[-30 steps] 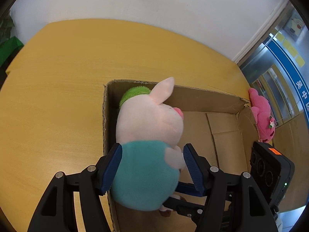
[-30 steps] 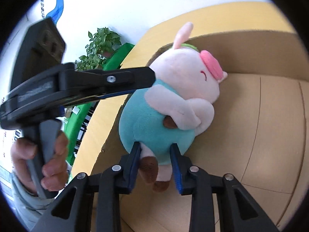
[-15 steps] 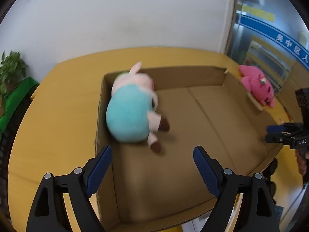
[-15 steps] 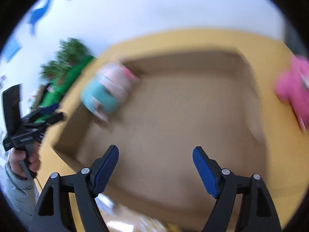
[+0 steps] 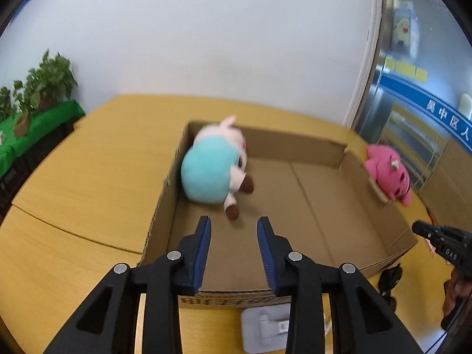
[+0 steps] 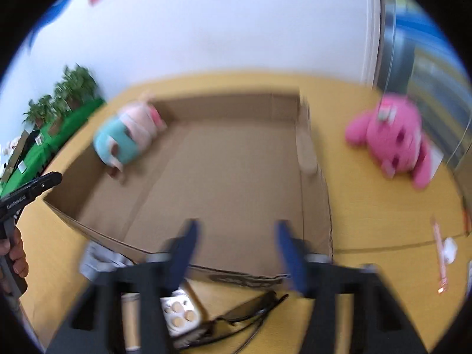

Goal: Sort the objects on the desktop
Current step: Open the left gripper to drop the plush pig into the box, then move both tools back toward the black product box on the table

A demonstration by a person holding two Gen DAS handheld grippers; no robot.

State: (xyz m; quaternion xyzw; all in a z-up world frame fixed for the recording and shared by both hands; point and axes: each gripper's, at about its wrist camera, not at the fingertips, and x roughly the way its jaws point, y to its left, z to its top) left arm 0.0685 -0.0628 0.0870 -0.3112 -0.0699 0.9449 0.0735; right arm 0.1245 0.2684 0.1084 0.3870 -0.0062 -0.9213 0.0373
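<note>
A pig plush [image 5: 215, 165] with a teal body lies in the far left corner of the open cardboard box [image 5: 295, 144]; it also shows in the right wrist view [image 6: 126, 135]. A pink plush [image 5: 388, 174] lies on the table right of the box, also in the right wrist view [image 6: 392, 138]. My left gripper [image 5: 234, 233] is open and empty above the box's near edge. My right gripper [image 6: 236, 236] is open and empty, blurred, over the box's [image 6: 236, 100] near edge.
A grey flat device [image 5: 265, 327] and dark glasses [image 5: 389, 280] lie on the yellow table [image 5: 88, 177] in front of the box. The right wrist view shows glasses [image 6: 250, 315], a white object [image 6: 180, 315] and a pink pen [image 6: 439, 250]. Plants [image 5: 44, 85] stand far left.
Both grippers let go of the pig plush and pulled back from the box. The left jaws have since narrowed. The plush now lies in the box corner.
</note>
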